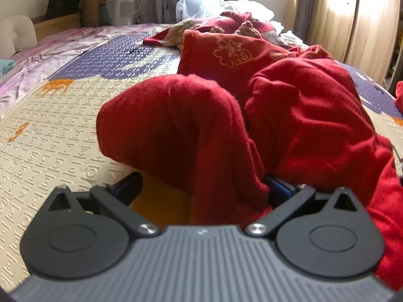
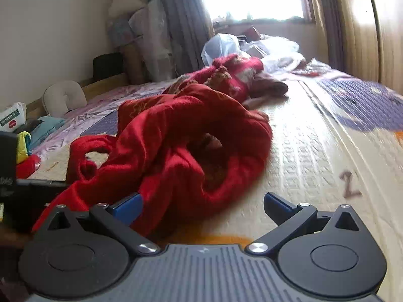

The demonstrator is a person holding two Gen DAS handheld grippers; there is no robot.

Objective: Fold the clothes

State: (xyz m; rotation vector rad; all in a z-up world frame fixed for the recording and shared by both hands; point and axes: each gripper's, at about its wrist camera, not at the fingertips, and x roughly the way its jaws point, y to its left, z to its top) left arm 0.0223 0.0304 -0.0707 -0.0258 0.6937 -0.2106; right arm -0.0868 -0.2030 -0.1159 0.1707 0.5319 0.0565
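At the bottom of the left wrist view, the left tool (image 1: pixel 201 188) is seen with its fingers spread wide apart; a fold of the red garment (image 1: pixel 289 115) hangs down between them and covers most of the right-hand finger, so whether any cloth is touched cannot be told. At the bottom of the right wrist view, the right tool (image 2: pixel 202 207) is likewise spread open, with the red garment (image 2: pixel 176 146) lying against its left finger and nothing clamped. The garment is crumpled in a heap, so its true outline is hard to make out; its long axis is seen running from the lower frame toward the upper centre, away from the tools. Gold embroidery is visible on its far part. It is laid on an embossed cream and purple mat (image 1: pixel 63 125) spread over a bed. Beyond it, a second red patterned cloth (image 2: pixel 231 75) is bunched, with a plastic bag (image 2: pixel 221 46) behind. At the upper frame, a bright window with curtains is seen, overexposed.
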